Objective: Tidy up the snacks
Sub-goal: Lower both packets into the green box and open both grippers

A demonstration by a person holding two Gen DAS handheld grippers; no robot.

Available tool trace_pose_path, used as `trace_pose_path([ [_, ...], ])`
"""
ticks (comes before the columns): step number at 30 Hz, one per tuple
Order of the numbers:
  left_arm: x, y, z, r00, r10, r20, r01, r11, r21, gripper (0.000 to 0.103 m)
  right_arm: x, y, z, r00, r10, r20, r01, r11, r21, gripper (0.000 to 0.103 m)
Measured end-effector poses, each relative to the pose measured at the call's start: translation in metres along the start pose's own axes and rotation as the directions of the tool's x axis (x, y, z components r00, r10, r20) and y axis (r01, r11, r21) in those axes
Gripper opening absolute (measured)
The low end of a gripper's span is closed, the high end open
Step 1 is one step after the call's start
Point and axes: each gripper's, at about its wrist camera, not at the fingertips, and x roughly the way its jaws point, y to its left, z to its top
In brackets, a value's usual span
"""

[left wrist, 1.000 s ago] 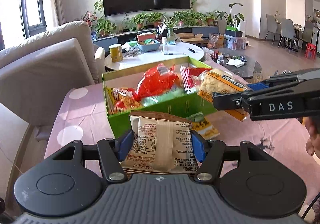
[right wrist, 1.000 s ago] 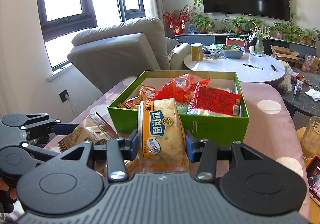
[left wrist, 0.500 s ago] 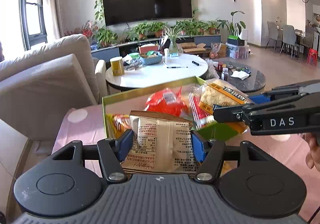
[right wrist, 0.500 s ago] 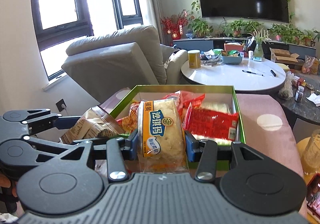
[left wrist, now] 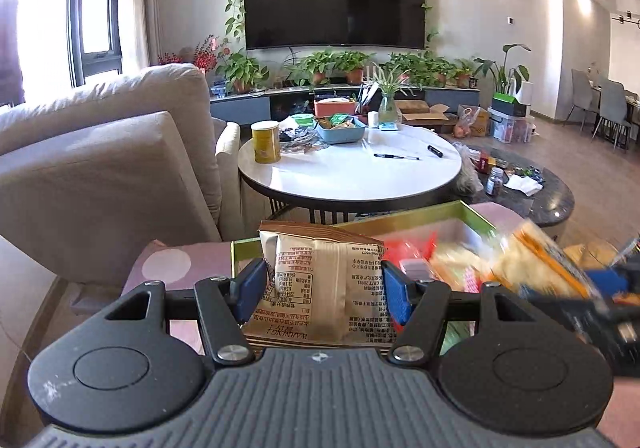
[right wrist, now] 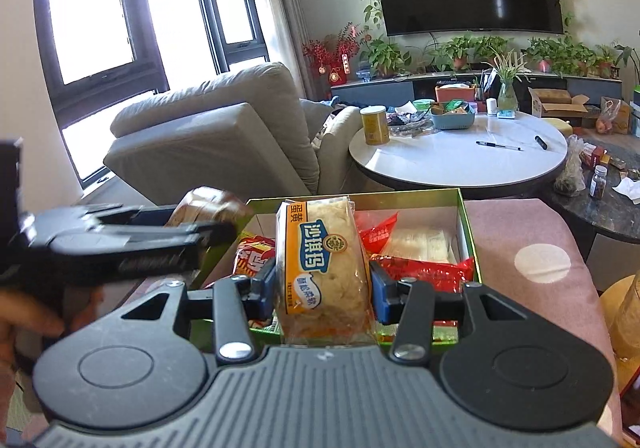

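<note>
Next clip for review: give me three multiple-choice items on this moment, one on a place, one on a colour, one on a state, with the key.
1. Where is the yellow cylindrical tin?
A on the round white table
B in the box
C on the sofa

2. What colour is the open cardboard snack box outside?
A blue
B green
C white

3. The right gripper is:
A open, empty
B shut on a clear-wrapped yellow cake pack
C out of view

Key:
1 A, it stands on the tabletop.
2 B, its walls are green.
3 B, both fingers press the pack.
</note>
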Motion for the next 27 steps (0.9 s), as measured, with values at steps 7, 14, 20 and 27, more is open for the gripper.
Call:
trace_pose_path([
  [7, 0.063, 0.006, 0.008, 0.997, 0.014, -0.073, -0.018, 0.998, -0.056, 0.058, 0.014, -0.003, 0.002, 1.000, 0.008, -0.020, -0.008, 1.000, -0.001, 0.064],
  [14, 0.090, 0.014, 0.008, 0.991, 0.021, -0.129, -0.034, 0.994, -0.102, 0.071, 0.016, -0.001, -0.001, 0.999, 0.016, -0.029, -0.016, 1.000, -0.007, 0.064],
  [20, 0.062, 0.024, 0.005, 0.996, 0.047, -0.075, -0.056, 0.991, -0.120, 0.077, 0.019, 0.004, -0.002, 0.999, 0.024, -0.037, -0.025, 0.999, -0.019, 0.064],
  [27, 0.017, 0.051, -0.008, 0.996, 0.073, -0.047, -0.080, 0.981, -0.179, 0.079, 0.028, 0.015, -0.002, 0.998, 0.042, -0.055, -0.044, 0.998, -0.036, 0.064],
])
